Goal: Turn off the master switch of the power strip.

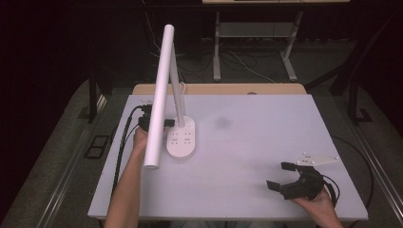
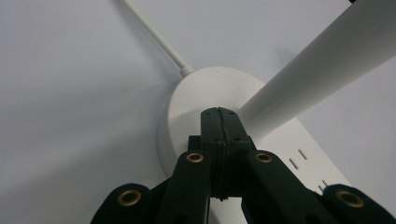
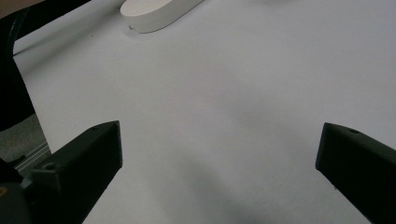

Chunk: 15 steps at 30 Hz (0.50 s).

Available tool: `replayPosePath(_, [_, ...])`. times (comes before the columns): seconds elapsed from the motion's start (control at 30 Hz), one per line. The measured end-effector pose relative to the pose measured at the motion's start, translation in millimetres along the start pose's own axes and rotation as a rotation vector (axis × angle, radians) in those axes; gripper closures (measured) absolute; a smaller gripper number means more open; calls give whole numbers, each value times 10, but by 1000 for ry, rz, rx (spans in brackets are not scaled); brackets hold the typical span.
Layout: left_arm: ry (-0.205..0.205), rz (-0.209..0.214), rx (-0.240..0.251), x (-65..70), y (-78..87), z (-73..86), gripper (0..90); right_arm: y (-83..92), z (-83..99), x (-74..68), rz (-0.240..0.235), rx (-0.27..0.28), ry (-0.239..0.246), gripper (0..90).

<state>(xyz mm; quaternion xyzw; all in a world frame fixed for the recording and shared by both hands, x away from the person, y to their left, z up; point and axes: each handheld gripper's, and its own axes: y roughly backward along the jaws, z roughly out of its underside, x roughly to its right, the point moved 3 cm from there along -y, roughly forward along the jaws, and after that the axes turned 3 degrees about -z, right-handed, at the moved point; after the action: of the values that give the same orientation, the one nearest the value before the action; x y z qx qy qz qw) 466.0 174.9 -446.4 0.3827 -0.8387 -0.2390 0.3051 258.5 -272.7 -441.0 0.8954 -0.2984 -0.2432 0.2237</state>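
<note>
The table [image 1: 247,142] fills mid-frame. A white desk lamp [image 1: 161,95] stands at centre left, its base [image 2: 196,102] touched by the left tongs [image 2: 219,119], pressed together. Lower right, the right tongs [image 1: 279,175] rest spread.

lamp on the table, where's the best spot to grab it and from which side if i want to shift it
Probably the lower end of the upright stem, just above the oval base, coming in level from the left, where the closed left gripper sits. The stem is thin enough for the jaws; the base looks too wide and flat, and the long lamp head overhangs, so a high grip could tip it.
</note>
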Motion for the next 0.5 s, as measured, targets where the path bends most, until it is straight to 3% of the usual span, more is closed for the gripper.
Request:
replayPosePath(0.23, [-9, 5, 21, -1, 14, -7, 900, -1, -2, 12, -1, 4, -6, 1])
replayPosePath(0.5, [-46, -23, 48, -1, 192, -64, 900, 14, 2, 25, 1, 5, -9, 1])
